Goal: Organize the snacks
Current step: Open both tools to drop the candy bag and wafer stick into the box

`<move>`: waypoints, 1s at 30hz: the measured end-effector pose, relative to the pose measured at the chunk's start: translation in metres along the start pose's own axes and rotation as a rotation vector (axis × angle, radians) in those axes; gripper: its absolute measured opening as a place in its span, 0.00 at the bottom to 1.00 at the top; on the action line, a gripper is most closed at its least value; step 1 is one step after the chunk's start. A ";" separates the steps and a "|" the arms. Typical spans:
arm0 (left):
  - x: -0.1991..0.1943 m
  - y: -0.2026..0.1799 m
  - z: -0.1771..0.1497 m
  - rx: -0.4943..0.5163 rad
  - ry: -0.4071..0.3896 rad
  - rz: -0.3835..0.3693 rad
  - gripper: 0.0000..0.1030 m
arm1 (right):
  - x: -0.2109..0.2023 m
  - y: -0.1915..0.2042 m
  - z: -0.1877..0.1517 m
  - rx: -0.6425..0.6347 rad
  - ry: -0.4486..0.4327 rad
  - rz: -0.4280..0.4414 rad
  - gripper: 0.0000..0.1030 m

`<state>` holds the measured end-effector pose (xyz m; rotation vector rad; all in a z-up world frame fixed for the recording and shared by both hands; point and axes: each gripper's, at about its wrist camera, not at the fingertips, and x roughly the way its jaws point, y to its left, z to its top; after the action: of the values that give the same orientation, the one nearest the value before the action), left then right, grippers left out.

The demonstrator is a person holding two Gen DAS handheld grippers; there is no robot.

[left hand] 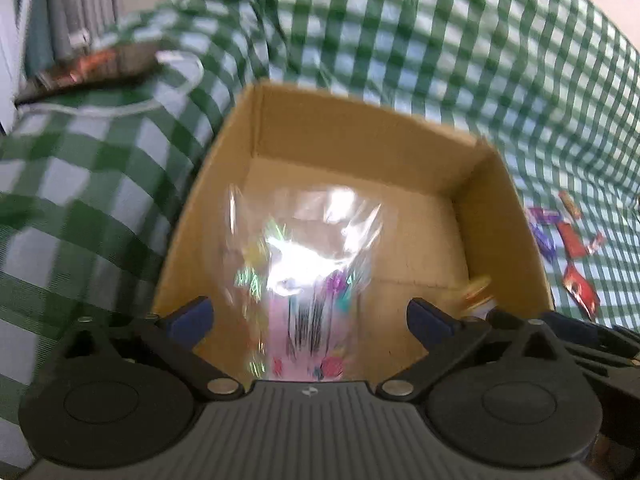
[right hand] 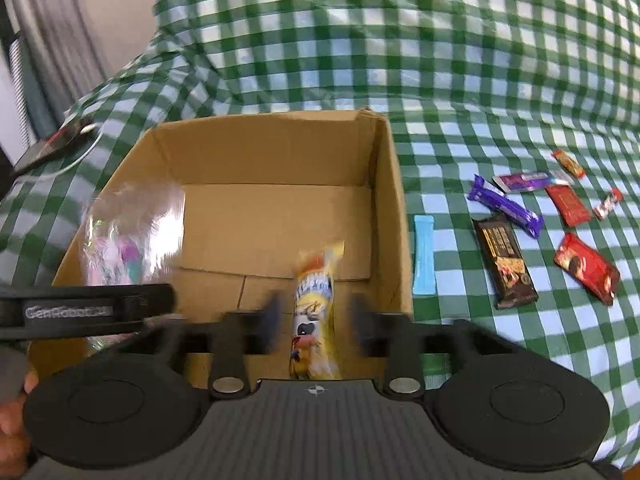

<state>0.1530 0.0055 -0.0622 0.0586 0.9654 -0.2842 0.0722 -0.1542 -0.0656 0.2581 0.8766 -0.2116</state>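
An open cardboard box (left hand: 496, 208) (right hand: 276, 148) stands on a green checked cloth. My left gripper (left hand: 308, 316) is open above the box; a clear crinkly bag with pink and coloured sweets (left hand: 304, 272) (right hand: 128, 232) hangs between its spread fingers, blurred, untouched by either finger. My right gripper (right hand: 314, 322) is open above the box's near right part; a yellow snack packet (right hand: 314, 312) stands between its fingers, not touching them. The same packet shows in the left wrist view (left hand: 476, 292).
Several wrapped snacks lie on the cloth right of the box: a blue stick (right hand: 423, 256), a brown bar (right hand: 505, 260), a purple bar (right hand: 506, 206), red packets (right hand: 586, 268) (left hand: 580, 288). A dark packet (left hand: 92, 68) (right hand: 52, 144) lies far left.
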 end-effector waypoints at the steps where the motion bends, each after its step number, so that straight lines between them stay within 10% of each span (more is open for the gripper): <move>1: -0.003 0.000 -0.002 0.018 -0.002 0.002 1.00 | -0.002 -0.002 0.000 0.009 0.000 -0.008 0.69; 30: -0.152 -0.008 -0.117 0.046 -0.045 0.098 1.00 | -0.163 0.011 -0.093 -0.110 -0.099 0.041 0.91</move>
<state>-0.0241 0.0501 -0.0038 0.1402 0.9089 -0.2167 -0.0938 -0.1031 0.0063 0.1615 0.7816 -0.1359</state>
